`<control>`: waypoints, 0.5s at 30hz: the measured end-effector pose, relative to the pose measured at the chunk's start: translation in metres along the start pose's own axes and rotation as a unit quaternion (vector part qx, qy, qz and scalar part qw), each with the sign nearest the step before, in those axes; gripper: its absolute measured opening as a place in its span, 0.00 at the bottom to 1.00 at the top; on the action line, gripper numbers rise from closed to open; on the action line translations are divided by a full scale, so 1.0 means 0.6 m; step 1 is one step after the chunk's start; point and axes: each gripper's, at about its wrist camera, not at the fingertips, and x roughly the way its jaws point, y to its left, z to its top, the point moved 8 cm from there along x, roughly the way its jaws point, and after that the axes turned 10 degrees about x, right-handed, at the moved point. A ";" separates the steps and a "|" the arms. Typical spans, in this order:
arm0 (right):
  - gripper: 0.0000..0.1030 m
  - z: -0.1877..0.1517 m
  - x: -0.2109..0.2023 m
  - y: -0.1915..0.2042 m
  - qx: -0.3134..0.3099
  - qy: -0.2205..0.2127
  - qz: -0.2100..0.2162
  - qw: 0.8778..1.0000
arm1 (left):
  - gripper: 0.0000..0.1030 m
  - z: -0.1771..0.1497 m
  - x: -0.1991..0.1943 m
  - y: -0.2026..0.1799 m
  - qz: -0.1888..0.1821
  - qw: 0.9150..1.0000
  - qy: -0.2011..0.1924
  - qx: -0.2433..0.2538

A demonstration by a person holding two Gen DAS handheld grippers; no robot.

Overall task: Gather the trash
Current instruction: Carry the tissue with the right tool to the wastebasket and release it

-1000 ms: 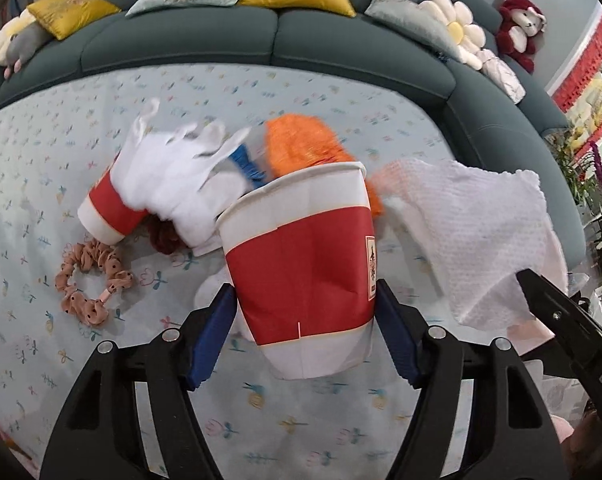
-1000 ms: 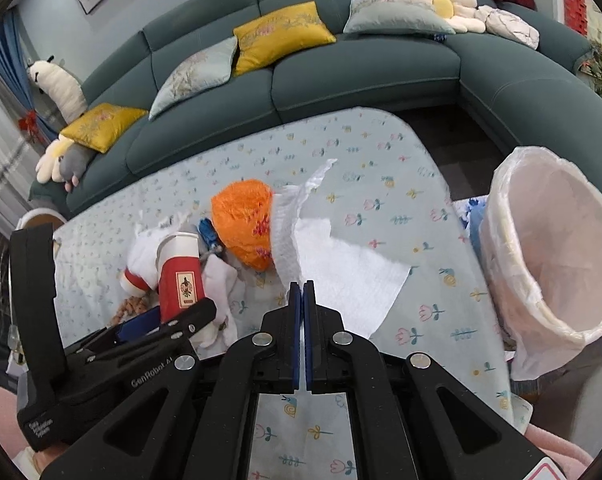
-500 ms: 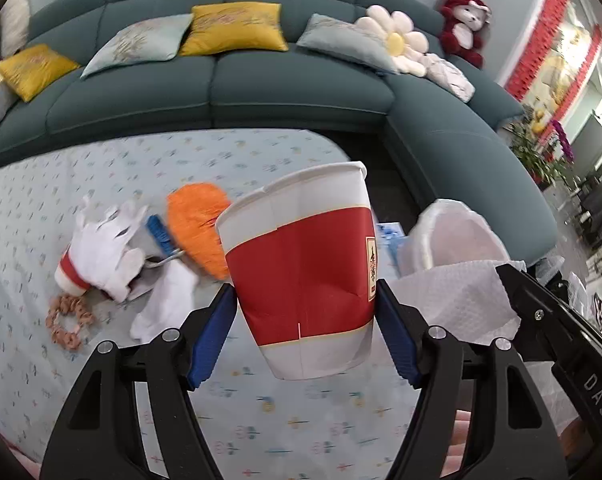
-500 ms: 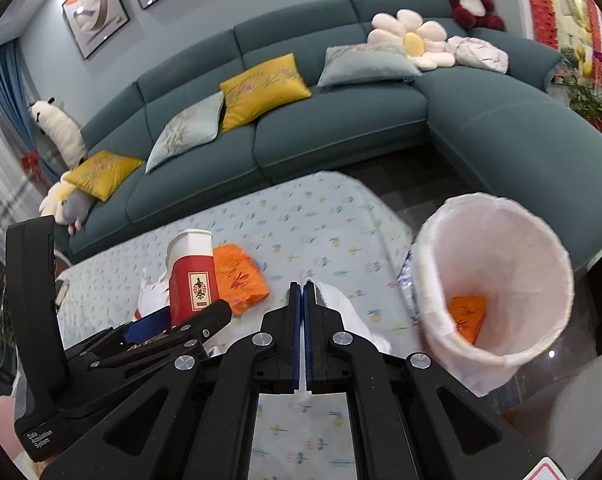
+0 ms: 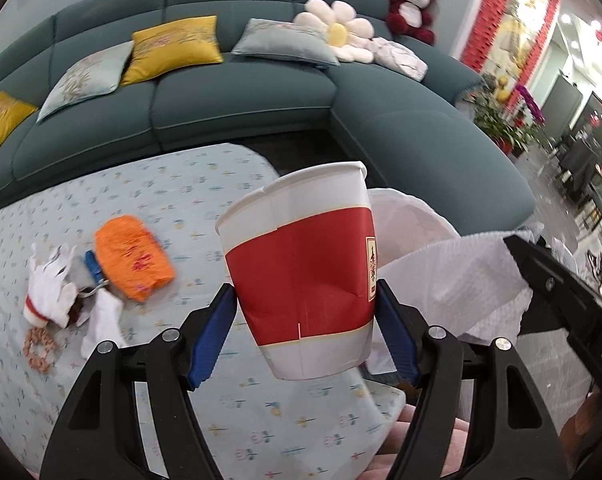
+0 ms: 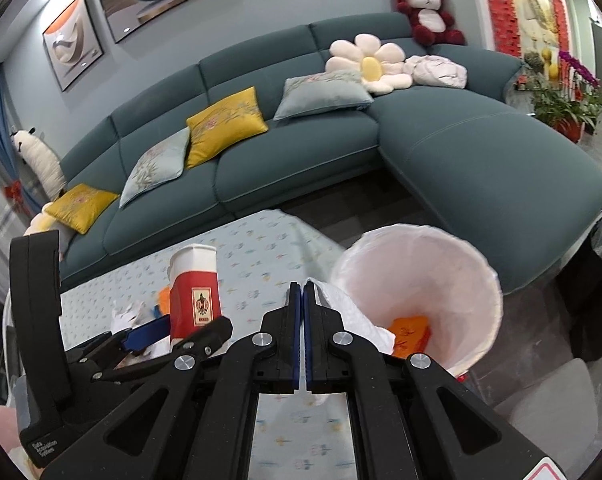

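Both loads have come off the surface [image 5: 229, 184] and swung toward the bin [image 6: 477, 264]: a second ago the cup [image 5: 301, 280] hung over the litter pile and the tissue [image 6: 353, 312] over the cloth, whereas now the bin's lined mouth fills the right-wrist view and shows just behind the cup in the left-wrist view. My left hand-held gripper [image 5: 306, 338] clamps the red-and-white cup by its lower wall, blue pads on either side, mouth tilted up and away; the wall shows a slight crease near the right pad. My right hand-held gripper [image 6: 299, 320] is fully closed, pinching the tissue, which drapes forward to the bin's near rim. An orange wrapper [image 6: 411, 330] already lies in the bin. On the surface remain an orange bag [image 5: 131, 262], a second cup under crumpled white paper [image 5: 51, 284], a white scrap [image 5: 103, 320] and a ring-shaped scrunchie [image 5: 40, 350]; whether that last counts as trash I cannot tell. I judge the transport step nearly complete: the tissue looks close enough for release, while the cup seems to need carrying further over the opening. The risk I see is the cup striking the rim, or the limp tissue catching on the liner.
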 end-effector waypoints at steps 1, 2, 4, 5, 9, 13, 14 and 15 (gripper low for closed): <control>0.02 0.006 -0.001 -0.010 0.001 -0.002 -0.003 1.000 | 0.64 0.003 0.003 -0.010 -0.002 1.000 0.000 0.005; 0.02 0.010 -0.001 -0.017 0.002 -0.004 -0.006 1.000 | 0.64 0.006 0.006 -0.021 -0.004 1.000 0.001 0.010; 0.02 0.020 -0.002 -0.033 0.002 -0.007 -0.014 1.000 | 0.64 0.011 0.016 -0.043 -0.009 1.000 0.003 0.022; 0.02 0.026 0.000 -0.044 0.003 -0.008 -0.018 1.000 | 0.64 0.014 0.021 -0.053 -0.011 1.000 0.005 0.028; 0.02 0.044 0.010 -0.079 0.006 -0.007 -0.032 0.999 | 0.65 0.023 0.044 -0.090 -0.020 0.998 0.012 0.052; 0.02 0.061 0.021 -0.114 0.018 -0.003 -0.039 0.999 | 0.65 0.033 0.070 -0.128 -0.037 0.997 0.022 0.070; 0.02 0.066 0.027 -0.125 0.021 0.000 -0.041 0.999 | 0.65 0.035 0.077 -0.134 -0.041 0.996 0.023 0.073; 0.02 0.070 0.031 -0.131 0.023 0.002 -0.042 0.999 | 0.65 0.038 0.085 -0.143 -0.047 0.996 0.026 0.076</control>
